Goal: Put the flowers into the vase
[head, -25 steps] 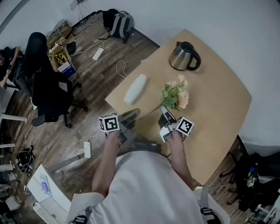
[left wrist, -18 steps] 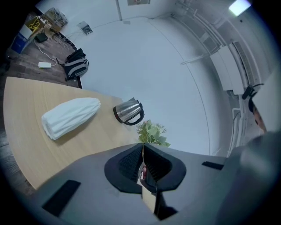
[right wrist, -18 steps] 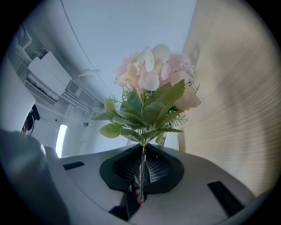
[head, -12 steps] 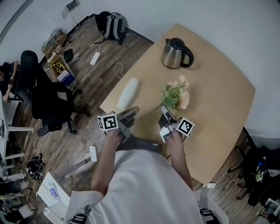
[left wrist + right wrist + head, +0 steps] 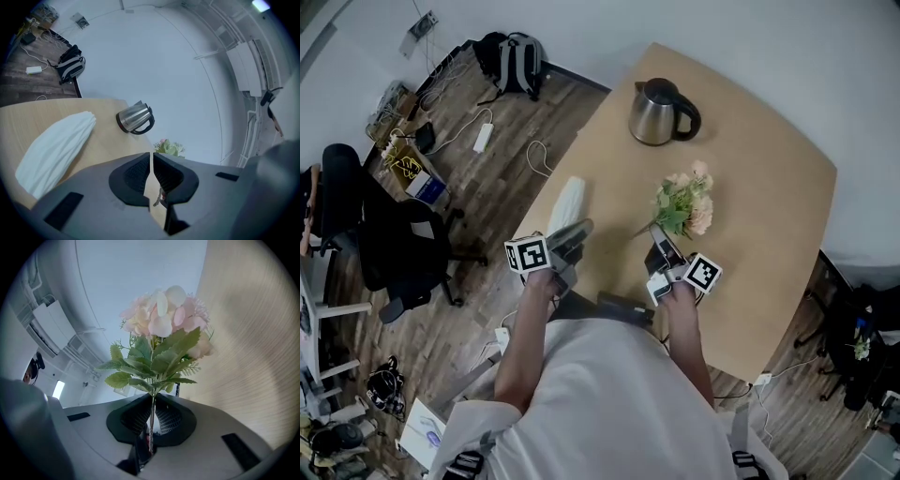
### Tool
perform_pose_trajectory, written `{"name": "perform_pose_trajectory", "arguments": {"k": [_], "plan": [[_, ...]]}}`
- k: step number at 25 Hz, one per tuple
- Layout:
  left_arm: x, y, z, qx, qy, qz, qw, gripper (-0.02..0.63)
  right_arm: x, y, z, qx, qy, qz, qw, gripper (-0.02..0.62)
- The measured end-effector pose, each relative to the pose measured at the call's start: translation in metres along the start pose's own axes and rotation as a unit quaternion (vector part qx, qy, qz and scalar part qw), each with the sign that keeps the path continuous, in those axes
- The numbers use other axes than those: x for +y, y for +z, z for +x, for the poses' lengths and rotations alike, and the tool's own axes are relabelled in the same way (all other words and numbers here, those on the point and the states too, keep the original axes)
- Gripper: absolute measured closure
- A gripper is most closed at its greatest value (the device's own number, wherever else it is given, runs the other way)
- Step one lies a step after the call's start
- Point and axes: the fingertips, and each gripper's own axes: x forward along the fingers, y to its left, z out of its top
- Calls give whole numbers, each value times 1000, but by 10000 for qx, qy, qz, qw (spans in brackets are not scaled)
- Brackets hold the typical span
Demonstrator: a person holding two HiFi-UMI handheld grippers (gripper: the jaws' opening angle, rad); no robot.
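Note:
A white ribbed vase (image 5: 567,202) lies on its side near the left edge of the tan table (image 5: 769,187); in the left gripper view the vase (image 5: 54,150) is at lower left. My left gripper (image 5: 580,229) is shut and holds nothing, its tips just short of the vase's near end. My right gripper (image 5: 657,231) is shut on the thin stem of a bunch of pink flowers (image 5: 686,203) with green leaves. In the right gripper view the flowers (image 5: 161,329) rise straight out from between the jaws of the right gripper (image 5: 151,403). The left gripper (image 5: 151,157) shows pads pressed together.
A steel kettle (image 5: 660,111) with a black handle stands at the table's far side, also seen as the kettle (image 5: 135,118) past the vase. Left of the table are a wooden floor, cables, a backpack (image 5: 514,52) and an office chair (image 5: 389,253).
Both grippers have moved forward over the table. The left one has come closer to the vase's near end. The flowers stay held in the right gripper.

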Motion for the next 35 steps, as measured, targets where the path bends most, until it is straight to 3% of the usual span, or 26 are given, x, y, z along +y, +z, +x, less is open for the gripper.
{"name": "perform_pose_trajectory", "arguments": {"k": [10, 11, 13, 18, 22, 32, 35], "plan": [[45, 58, -24, -106, 9, -42, 9999, 597, 7, -9, 23, -265, -490, -204, 9982, 558], [52, 63, -28, -122, 18, -62, 9999, 587, 8, -11, 26, -281, -530, -241, 9979, 558], [66, 72, -33, -84, 93, -27, 9999, 476, 11, -15, 30, -320, -607, -297, 9972, 558], [111, 71, -30, 659, 732, 501, 9939, 336, 17, -18, 37, -462, -846, -466, 9943, 558], [131, 53, -13, 1385, 901, 579, 9846, 249, 21, -21, 43, -592, -988, -587, 9916, 558], [160, 14, 6, 2289, 1390, 680, 9611, 221, 23, -13, 35, -840, -1116, -635, 9882, 558], [165, 0, 5, 2529, 1633, 820, 9501, 221, 25, -3, 28, -936, -1071, -668, 9876, 558]]}}
